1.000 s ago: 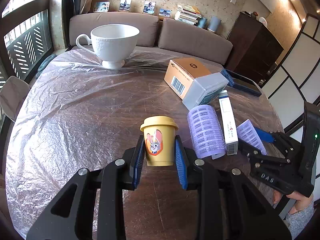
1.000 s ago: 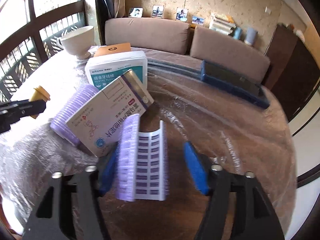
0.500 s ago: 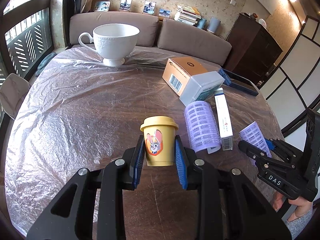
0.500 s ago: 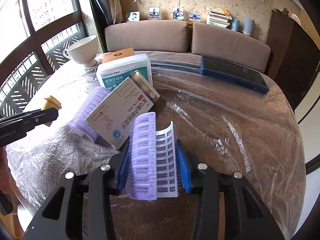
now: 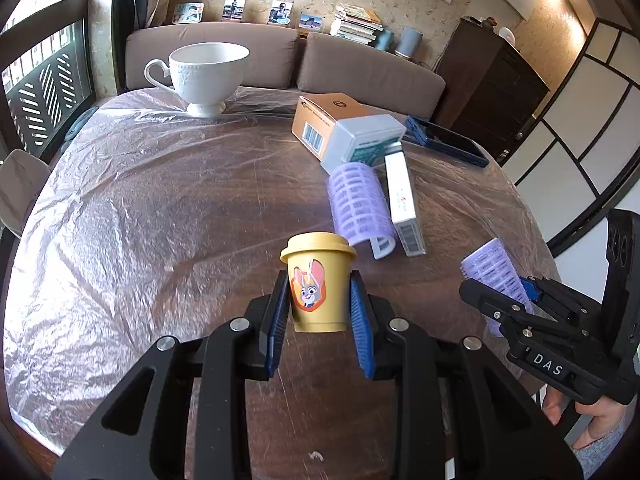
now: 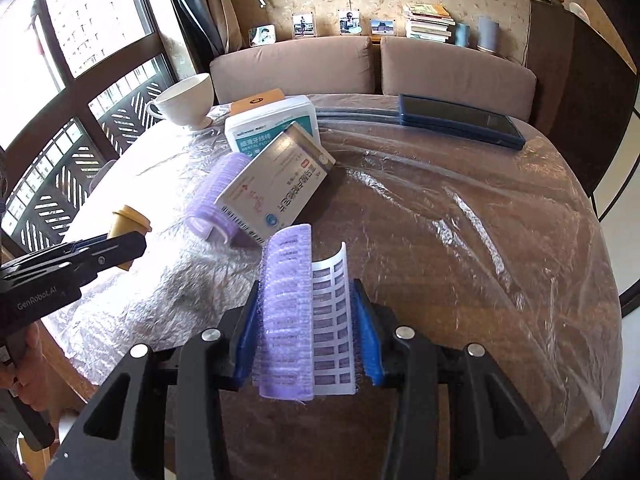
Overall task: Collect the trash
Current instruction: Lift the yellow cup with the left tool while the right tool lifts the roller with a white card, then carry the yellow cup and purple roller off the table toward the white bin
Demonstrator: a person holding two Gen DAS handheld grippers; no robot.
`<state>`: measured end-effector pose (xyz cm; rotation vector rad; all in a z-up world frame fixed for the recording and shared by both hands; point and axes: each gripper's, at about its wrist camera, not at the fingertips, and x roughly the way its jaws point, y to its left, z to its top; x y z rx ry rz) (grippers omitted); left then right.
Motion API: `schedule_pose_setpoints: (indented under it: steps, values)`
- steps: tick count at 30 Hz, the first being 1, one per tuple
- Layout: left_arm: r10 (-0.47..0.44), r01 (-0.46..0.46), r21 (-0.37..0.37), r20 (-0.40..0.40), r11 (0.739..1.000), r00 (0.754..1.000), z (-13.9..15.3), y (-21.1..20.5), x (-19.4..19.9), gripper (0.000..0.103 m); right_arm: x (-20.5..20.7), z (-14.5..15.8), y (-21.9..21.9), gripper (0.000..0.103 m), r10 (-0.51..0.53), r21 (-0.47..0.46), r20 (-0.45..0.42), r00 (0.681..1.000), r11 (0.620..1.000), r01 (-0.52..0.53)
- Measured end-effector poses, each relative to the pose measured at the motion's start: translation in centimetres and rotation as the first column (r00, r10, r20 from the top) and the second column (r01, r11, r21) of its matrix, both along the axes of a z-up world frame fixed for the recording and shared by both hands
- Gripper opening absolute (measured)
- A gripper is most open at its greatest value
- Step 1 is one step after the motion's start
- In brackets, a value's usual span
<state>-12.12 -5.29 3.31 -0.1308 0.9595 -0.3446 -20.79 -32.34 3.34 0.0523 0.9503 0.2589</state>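
My left gripper (image 5: 319,312) is shut on a small yellow cup (image 5: 318,280) with a rabbit sticker and holds it upright above the table. My right gripper (image 6: 306,320) is shut on a purple hair roller (image 6: 288,312) and holds it above the table; the right gripper and the roller (image 5: 494,270) also show at the right in the left wrist view. A second purple roller (image 5: 358,202) lies on the table beside a white medicine box (image 5: 402,198). An orange box (image 5: 324,118) and a white-teal box (image 5: 362,138) lie behind them.
The round wooden table (image 5: 168,184) is covered with crinkled plastic film. A white teacup (image 5: 206,74) stands at the far left. A dark blue phone-like slab (image 6: 460,118) lies at the far right edge. A sofa (image 5: 280,60) runs behind the table.
The right gripper closed on the purple roller and lifted it back from the medicine box. Both grippers drew back from the table; the left kept hold of the yellow cup.
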Motion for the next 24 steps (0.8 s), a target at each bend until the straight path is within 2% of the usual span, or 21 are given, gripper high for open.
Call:
schedule_pose_setpoints:
  steps: [15,24]
  values:
    - [-0.074,0.074,0.010,-0.009,0.997,0.997,-0.6,0.2,-4.3,0.031,-5.3,-0.4,0.6,0.042,-0.053,0.042,-0.036,0.998,0.998,0.055]
    - [-0.101,0.101,0.003,-0.013,0.995,0.995,-0.8,0.2,-6.4,0.031,-8.2,-0.2,1.3,0.042,-0.054,0.034,-0.041,0.998,0.998,0.056]
